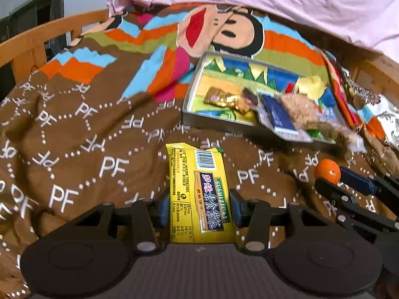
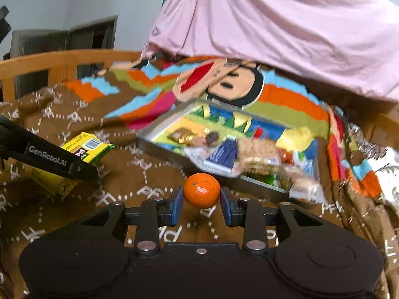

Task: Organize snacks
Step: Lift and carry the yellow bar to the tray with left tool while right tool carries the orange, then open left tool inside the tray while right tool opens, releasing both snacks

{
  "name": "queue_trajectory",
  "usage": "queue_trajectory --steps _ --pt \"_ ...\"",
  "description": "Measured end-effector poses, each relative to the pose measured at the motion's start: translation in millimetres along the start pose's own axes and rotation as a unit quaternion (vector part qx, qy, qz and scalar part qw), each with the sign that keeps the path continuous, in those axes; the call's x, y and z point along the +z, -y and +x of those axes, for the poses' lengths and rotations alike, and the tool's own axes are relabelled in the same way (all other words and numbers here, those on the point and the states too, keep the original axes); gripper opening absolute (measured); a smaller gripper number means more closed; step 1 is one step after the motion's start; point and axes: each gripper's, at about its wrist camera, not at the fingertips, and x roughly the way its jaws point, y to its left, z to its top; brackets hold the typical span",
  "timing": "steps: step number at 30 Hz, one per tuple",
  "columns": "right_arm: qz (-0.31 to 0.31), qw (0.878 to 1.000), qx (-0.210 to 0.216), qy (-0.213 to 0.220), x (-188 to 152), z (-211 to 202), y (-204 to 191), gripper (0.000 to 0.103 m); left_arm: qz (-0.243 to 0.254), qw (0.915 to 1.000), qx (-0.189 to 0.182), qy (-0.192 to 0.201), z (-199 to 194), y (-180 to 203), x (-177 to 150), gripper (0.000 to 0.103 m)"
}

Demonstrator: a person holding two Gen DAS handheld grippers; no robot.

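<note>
My left gripper (image 1: 199,206) is shut on a yellow snack packet (image 1: 199,189) and holds it over the brown blanket; the packet also shows in the right wrist view (image 2: 84,149). My right gripper (image 2: 201,200) is shut on a small orange (image 2: 202,190), just in front of the tray; the orange also shows in the left wrist view (image 1: 327,171). A grey metal tray (image 1: 212,120) (image 2: 159,147) with a colourful picture bottom lies ahead. It holds a gold wrapper (image 1: 222,98), a blue packet (image 1: 279,114) and several other snacks.
The brown "PF" blanket (image 1: 87,137) covers a bed with a wooden rail (image 1: 30,47) at the left and back. A pink sheet (image 1: 274,0) hangs over the far side. A silver patterned packet (image 1: 389,122) lies right of the tray.
</note>
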Motion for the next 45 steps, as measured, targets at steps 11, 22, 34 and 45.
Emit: queue_trajectory --steps 11,22,34,45 --pt "0.013 0.998 -0.023 0.065 13.3 -11.8 6.2 0.035 -0.019 0.9978 -0.004 0.064 -21.5 -0.3 17.3 0.05" --pt "-0.026 0.992 -0.04 0.117 32.4 20.4 0.1 0.035 -0.056 0.9954 -0.024 0.075 22.3 -1.1 67.0 0.05" --pt "0.056 0.993 -0.08 0.059 34.9 78.0 34.4 0.035 -0.019 0.9968 -0.028 0.073 94.4 37.2 117.3 0.05" --pt "0.102 0.987 -0.123 -0.014 16.2 109.3 62.5 0.035 -0.014 0.9984 -0.019 0.052 146.5 55.6 120.0 0.05"
